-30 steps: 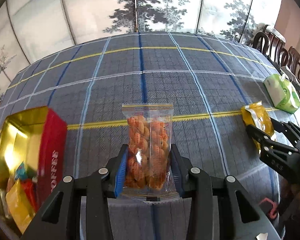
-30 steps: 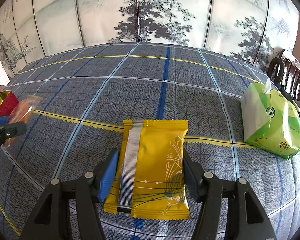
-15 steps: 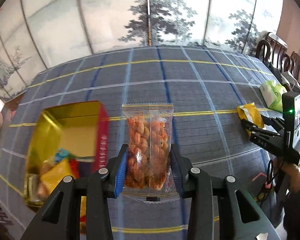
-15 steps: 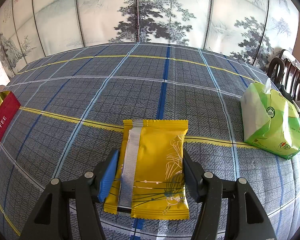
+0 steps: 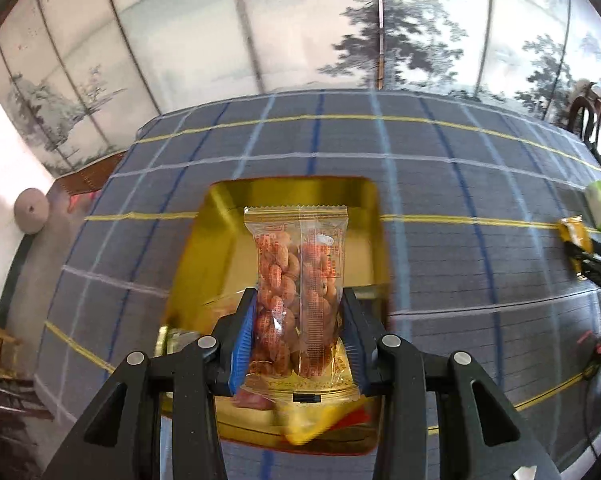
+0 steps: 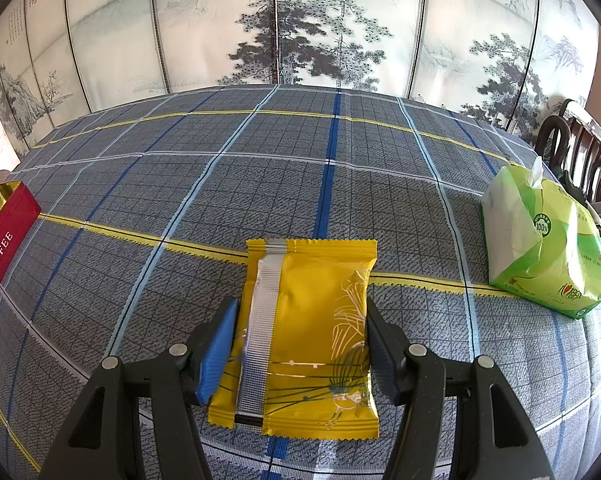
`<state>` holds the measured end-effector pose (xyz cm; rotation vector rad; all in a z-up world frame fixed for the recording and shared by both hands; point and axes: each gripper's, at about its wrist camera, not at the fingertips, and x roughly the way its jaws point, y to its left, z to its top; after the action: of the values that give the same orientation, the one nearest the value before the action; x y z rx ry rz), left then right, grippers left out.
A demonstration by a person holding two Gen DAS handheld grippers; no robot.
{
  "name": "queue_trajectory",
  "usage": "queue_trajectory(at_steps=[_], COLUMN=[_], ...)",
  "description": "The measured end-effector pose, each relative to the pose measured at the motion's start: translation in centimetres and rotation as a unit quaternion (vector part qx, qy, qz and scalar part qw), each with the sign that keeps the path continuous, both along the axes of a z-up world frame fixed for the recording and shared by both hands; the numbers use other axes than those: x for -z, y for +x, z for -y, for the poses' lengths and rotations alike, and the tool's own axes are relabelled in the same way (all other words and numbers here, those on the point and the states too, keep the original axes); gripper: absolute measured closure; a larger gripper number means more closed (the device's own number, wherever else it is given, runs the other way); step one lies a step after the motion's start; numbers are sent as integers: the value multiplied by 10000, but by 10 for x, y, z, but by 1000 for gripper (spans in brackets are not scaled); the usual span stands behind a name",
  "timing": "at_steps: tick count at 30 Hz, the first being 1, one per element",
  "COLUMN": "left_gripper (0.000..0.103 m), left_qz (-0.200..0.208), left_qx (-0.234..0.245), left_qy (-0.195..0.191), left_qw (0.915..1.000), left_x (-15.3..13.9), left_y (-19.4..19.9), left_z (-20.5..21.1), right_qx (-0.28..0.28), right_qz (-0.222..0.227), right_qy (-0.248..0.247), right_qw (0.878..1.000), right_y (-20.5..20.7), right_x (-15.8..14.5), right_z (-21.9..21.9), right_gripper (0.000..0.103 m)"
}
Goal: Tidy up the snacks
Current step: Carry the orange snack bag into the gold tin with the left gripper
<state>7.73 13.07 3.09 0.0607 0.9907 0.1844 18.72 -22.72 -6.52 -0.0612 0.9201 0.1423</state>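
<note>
Twist-snack packet (image 5: 296,292) lengthwise in left claw (image 5: 296,344) — over tin (image 5: 220,216), seal outward

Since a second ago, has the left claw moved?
Yes. The left claw, gripping the twist-snack packet, swung left and now sits over the toffee tin.

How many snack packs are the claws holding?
2. A clear twist-snack pack in the left claw above the gold tin; a yellow pack in the right claw.

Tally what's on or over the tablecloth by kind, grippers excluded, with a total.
Snack packets held in grippers: 2, the clear twist-biscuit packet and the yellow packet
Toffee tins: 1, loose contents too blurred to count
Green tissue packs: 1
Total: 4
</note>
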Motion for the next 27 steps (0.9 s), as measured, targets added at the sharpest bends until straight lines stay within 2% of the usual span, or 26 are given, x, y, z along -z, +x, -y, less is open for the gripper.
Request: queue_trajectory(at_steps=[5, 15, 27], left_gripper=[67, 67, 67], left_qz=[-141, -359, -311], left_qx=[-207, -213, -235], left_qy=[-49, -36, -95], left_qw=[9997, 9991, 9992], left_x=[13, 36, 38], left_y=[-3, -3, -13], left_z=[-25, -47, -60], right_qx=[0, -2, 39], right_qz=[-1, -3, 6], right_qy=[2, -6, -42], right_qw=[10000, 10000, 10000], right_y=[0, 0, 0], right_x=[0, 0, -1], right_z=[0, 0, 1], right_gripper=[41, 41, 43])
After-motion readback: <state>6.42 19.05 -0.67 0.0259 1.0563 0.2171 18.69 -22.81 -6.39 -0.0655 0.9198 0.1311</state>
